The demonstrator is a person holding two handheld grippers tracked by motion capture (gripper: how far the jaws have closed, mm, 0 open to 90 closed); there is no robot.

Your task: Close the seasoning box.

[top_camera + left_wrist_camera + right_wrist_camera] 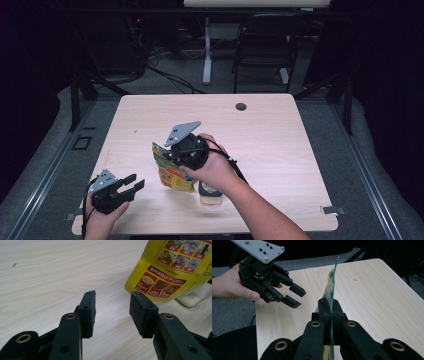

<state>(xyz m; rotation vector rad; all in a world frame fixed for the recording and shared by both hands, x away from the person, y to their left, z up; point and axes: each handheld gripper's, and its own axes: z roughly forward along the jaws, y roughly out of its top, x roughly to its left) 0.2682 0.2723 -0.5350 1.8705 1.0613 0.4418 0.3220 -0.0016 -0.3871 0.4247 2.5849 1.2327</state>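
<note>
1. The yellow pouch [172,172] was held off the table [270,130] by the right gripper [329,305], jaws clamped flat on its top edge; in the right gripper view the pouch was seen edge-on, pinched between the 2 pads.
2. The pouch hung near the table's front-middle, just in front of a small clear jar [210,194] w/ pale grains, which stood on the table under the right hand [212,167].
3. The left gripper [134,184] was held at the front-left corner, well apart from the pouch, jaws open w/ nothing between them.
4. In the left gripper view the pads [141,313] were aimed toward the pouch's lower corner [147,291], w/ the jar [193,296] behind it.
5. Judged step: a 2nd grip on the pouch by the left gripper, likely so it could be opened or steadied over the jar.
6. To do it well, the pouch would best be kept still & plumb by the right gripper, so that no swing is met.
7. The left jaws would best be brought in level, w/ the gap lined up on the pouch's thin edge, not its broad face.
8. A bite well onto the film, not just the tip of the corner, was judged safer vs. slipping.
9. The jar should be given room: a low approach could knock it over.
</note>
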